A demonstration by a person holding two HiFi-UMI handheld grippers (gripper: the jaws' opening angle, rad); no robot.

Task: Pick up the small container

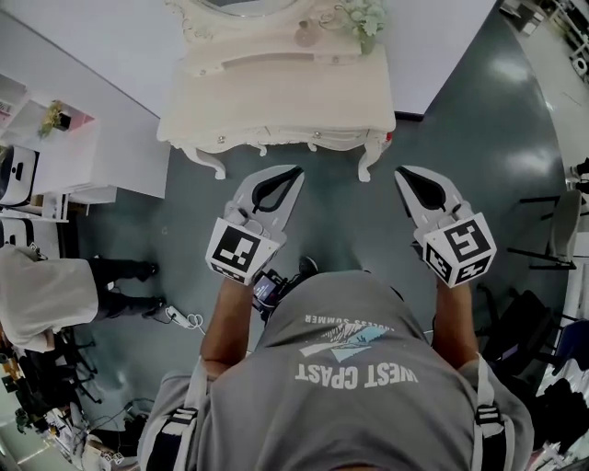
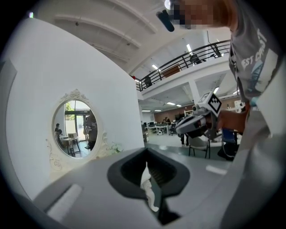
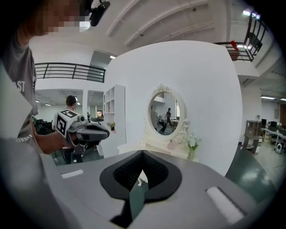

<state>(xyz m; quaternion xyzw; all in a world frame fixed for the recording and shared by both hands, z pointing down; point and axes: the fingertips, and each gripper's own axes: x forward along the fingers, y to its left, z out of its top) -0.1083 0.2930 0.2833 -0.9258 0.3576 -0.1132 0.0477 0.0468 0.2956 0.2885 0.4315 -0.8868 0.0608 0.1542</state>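
Note:
A small pinkish container (image 1: 305, 34) stands on the top of the cream vanity table (image 1: 276, 101), beside a vase of pale flowers (image 1: 363, 18). In the right gripper view the container (image 3: 171, 144) sits below the oval mirror (image 3: 163, 114). Both grippers hang in the air over the floor, short of the table's front edge. My left gripper (image 1: 296, 168) is shut and holds nothing; its tips (image 2: 146, 150) meet. My right gripper (image 1: 400, 171) looks shut too, with nothing between its jaws (image 3: 143, 152). Each gripper shows in the other's view.
A white partition wall (image 1: 442, 37) stands behind the vanity. A white shelf unit (image 1: 55, 156) is at the left, with a person (image 1: 37, 294) near it. Cables (image 1: 184, 319) lie on the grey floor. Chairs (image 1: 561, 221) stand at the right.

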